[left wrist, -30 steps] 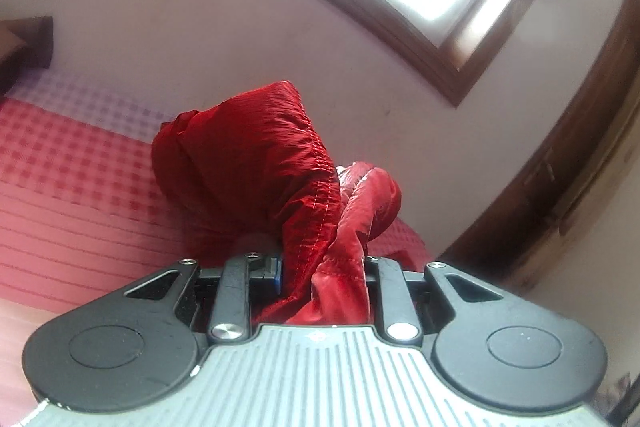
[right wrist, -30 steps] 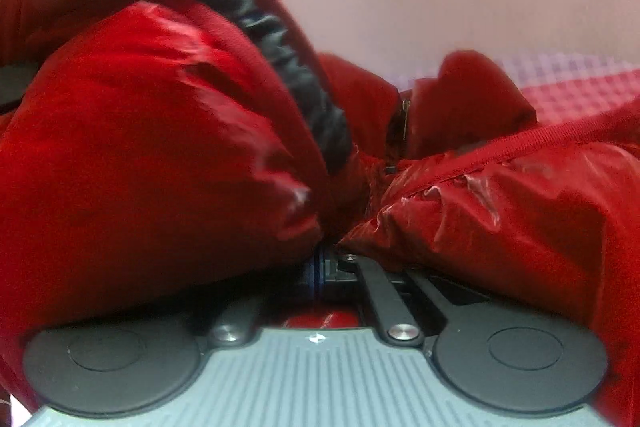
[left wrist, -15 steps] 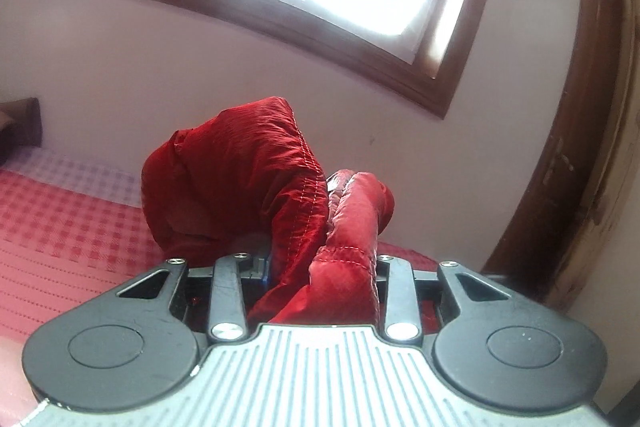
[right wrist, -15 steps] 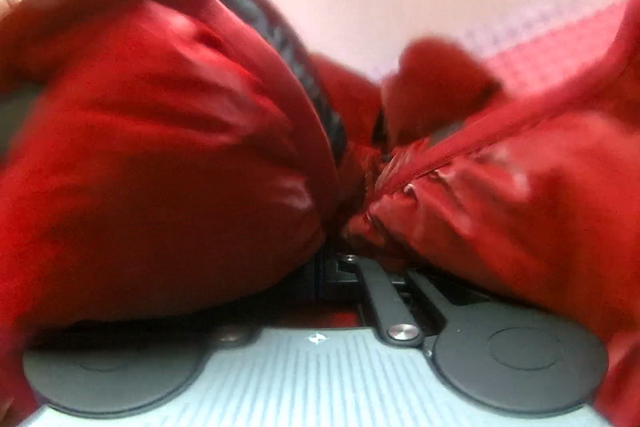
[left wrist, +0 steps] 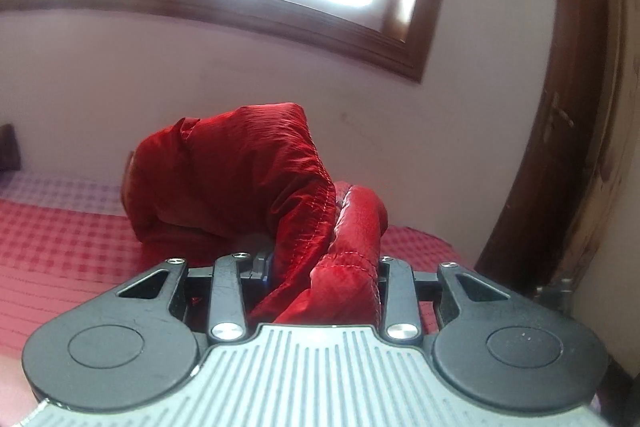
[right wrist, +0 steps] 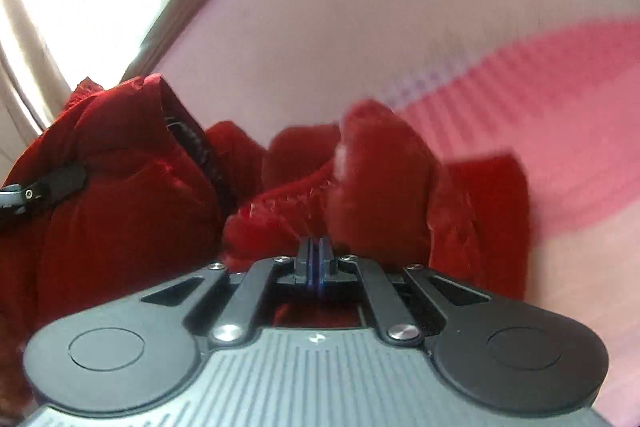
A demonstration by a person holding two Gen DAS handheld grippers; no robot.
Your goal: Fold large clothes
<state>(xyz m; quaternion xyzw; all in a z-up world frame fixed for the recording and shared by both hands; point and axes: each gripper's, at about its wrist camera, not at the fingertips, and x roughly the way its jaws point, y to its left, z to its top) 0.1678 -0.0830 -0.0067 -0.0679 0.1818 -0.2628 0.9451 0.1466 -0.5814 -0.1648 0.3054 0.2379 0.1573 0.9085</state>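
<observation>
Two grippers are working one red puffer jacket (left wrist: 240,179) over a bed. The left gripper (left wrist: 320,263) is gripping a thick bunch of stitched hem, its fingers held apart by the fabric. The right gripper (right wrist: 316,259) is showing something new: a second ago the jacket was bulging over it and hiding its fingers, and now those fingers (right wrist: 305,259) are standing bare and pressed together, with the fabric lying just beyond their tips. Whether a thin edge is pinched there, I cannot tell; by my reading the right side has let go or is barely catching. The left wrist camera has also been tilting upward, taking in more window and less bed.

For the fold, that probably means only one corner is under firm control, so the right side may need regrasping before any panel gets laid over.

The jacket is hanging bunched above the red checked bedspread (left wrist: 60,247), its black zipper (right wrist: 192,143) facing the right wrist camera. A wall, the window frame (left wrist: 280,23) and a wooden door frame (left wrist: 560,147) are crowding the far side.
</observation>
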